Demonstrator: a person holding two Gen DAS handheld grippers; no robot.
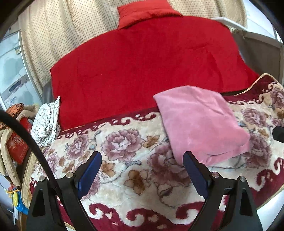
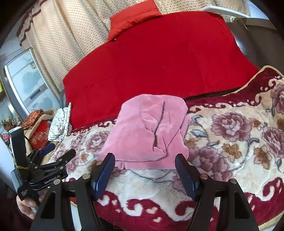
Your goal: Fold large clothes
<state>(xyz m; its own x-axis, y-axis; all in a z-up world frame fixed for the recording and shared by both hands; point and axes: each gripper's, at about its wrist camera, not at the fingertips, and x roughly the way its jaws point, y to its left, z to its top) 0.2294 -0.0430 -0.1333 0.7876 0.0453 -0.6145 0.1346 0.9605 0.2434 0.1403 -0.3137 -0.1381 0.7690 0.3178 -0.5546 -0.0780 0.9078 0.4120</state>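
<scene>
A pink velvety garment (image 1: 200, 122) lies folded into a compact rectangle on the floral blanket (image 1: 124, 177). In the right wrist view the garment (image 2: 147, 135) lies just ahead of my fingers, with a ribbed cuff and a crease on top. My left gripper (image 1: 142, 158) is open and empty, above the blanket to the left of the garment. My right gripper (image 2: 144, 160) is open and empty, its tips at the garment's near edge. The left gripper also shows in the right wrist view (image 2: 58, 152), held in a hand at far left.
A red quilt (image 1: 145, 71) and a red pillow (image 1: 145, 13) cover the far half of the bed. A white cracked-pattern cloth (image 1: 47, 122) lies at the bed's left edge. Red boxes and clutter (image 1: 16, 142) stand at left. Dotted curtains (image 1: 62, 35) hang behind.
</scene>
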